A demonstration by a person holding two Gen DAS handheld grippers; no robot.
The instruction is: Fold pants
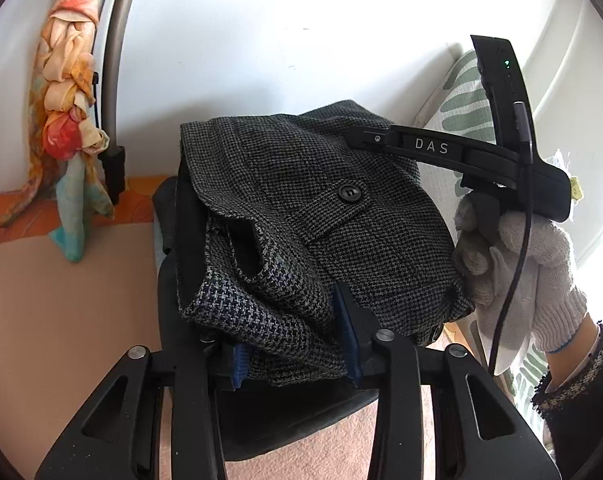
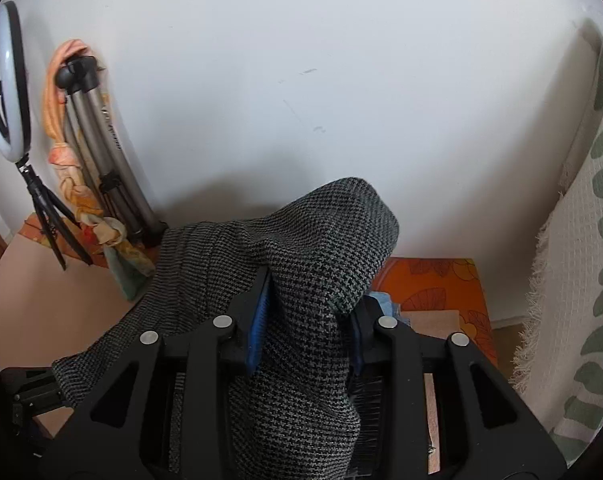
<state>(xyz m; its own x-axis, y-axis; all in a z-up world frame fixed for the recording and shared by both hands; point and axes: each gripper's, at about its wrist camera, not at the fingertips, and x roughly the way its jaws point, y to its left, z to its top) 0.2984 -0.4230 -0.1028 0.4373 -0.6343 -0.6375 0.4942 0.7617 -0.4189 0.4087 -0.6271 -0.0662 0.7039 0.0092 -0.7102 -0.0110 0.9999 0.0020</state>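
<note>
Grey houndstooth pants [image 1: 301, 216], bunched.

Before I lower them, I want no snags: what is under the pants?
A black chair-like seat shows beneath the pants, with pink floor around it. Anything directly under the bunched fabric is hidden.

The pants [image 1: 325, 216] hang bunched between both hand-held grippers — left [image 1: 293, 344], right [image 2: 305, 332] — before the wall [image 2: 301, 60]; tripod [image 2: 101, 152] and scarf [image 1: 65, 120] stand behind left, a throw [image 2: 581, 240] right
</note>
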